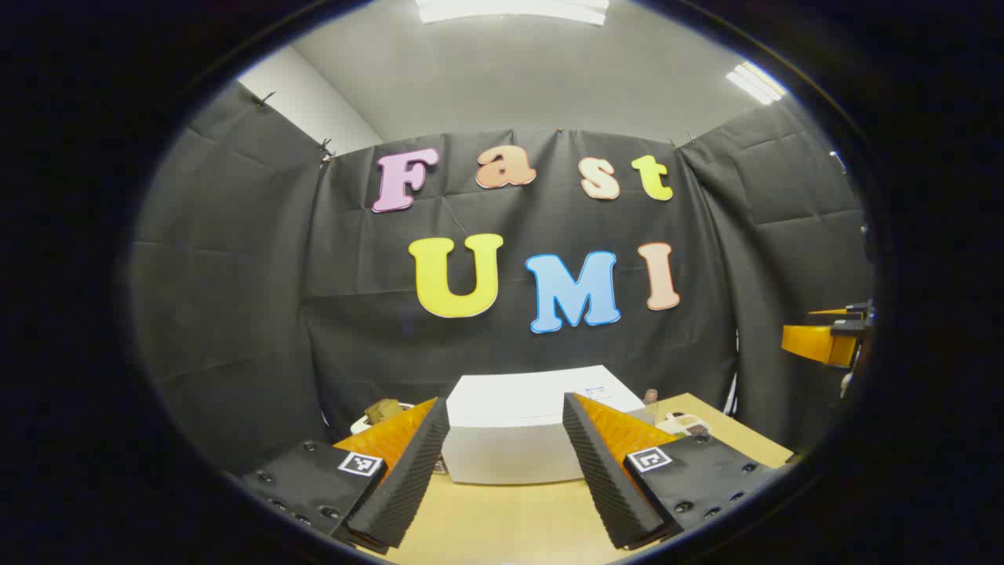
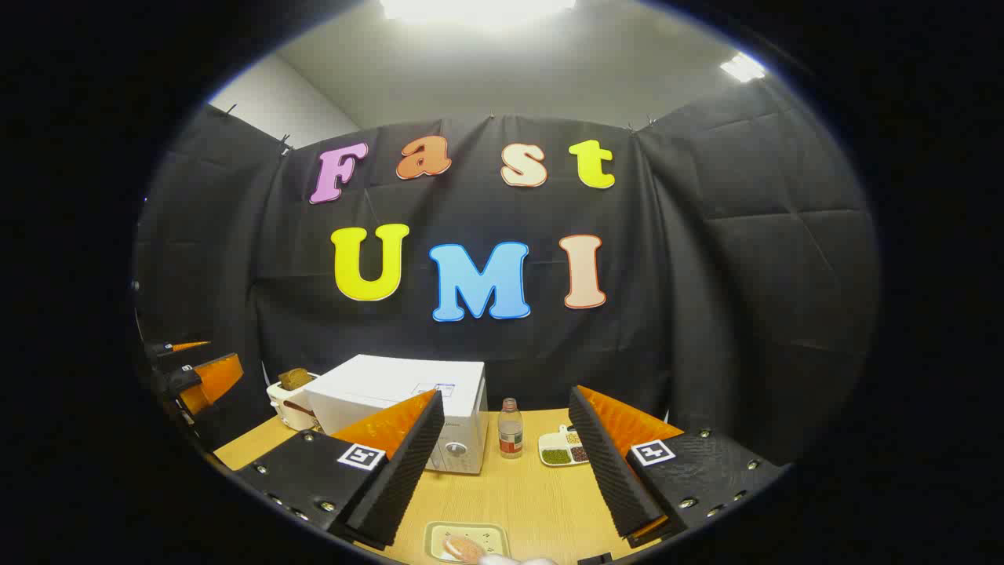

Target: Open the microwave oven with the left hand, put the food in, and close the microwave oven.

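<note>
Both grippers [image 1: 506, 463] [image 2: 506, 463] released, microwave [image 2: 408, 408] closed; risk of sliding it across bench [image 2: 533, 494] if door tugged hard.

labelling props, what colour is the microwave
White microwave, clearest in the right gripper view.

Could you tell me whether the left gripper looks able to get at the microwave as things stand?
Probably yes. The left gripper is open and faces the closed microwave head-on, with bare table between them. The right gripper view shows the bottle standing off to the microwave's side, clear of that path.
</note>
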The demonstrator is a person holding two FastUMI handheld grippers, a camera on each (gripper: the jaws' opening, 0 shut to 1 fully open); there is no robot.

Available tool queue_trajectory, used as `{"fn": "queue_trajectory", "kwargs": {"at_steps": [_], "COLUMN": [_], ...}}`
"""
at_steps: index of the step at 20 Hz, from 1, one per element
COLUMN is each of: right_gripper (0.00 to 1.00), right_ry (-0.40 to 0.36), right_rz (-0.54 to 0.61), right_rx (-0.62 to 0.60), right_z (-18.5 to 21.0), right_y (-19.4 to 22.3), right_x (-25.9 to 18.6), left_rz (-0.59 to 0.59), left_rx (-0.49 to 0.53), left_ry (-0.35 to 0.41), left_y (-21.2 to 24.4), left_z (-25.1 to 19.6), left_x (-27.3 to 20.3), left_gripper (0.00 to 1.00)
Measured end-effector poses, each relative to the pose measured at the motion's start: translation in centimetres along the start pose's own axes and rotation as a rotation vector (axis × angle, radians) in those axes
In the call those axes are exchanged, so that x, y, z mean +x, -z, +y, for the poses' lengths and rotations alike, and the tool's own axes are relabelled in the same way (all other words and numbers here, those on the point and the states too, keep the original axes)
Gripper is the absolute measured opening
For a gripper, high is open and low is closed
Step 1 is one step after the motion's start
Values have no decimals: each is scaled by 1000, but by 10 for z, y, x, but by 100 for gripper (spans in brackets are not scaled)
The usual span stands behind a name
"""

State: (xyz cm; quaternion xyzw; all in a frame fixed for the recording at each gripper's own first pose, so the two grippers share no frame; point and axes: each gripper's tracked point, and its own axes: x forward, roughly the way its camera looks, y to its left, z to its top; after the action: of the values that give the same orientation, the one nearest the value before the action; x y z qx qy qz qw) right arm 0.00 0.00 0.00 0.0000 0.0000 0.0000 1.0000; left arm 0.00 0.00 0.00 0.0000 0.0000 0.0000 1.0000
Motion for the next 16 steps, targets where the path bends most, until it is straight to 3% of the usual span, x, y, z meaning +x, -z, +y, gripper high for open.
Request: {"fn": "queue_trajectory", "kwargs": {"at_steps": [16], "right_gripper": [98], "right_ry": [10], "right_rz": [11], "right_rx": [-7], "right_z": [-3], "right_y": [1], "right_x": [10], "left_rz": [12], "left_rx": [17], "left_ry": [7], "left_y": [17], "left_z": [-6], "left_x": [19], "left_gripper": [98]}}
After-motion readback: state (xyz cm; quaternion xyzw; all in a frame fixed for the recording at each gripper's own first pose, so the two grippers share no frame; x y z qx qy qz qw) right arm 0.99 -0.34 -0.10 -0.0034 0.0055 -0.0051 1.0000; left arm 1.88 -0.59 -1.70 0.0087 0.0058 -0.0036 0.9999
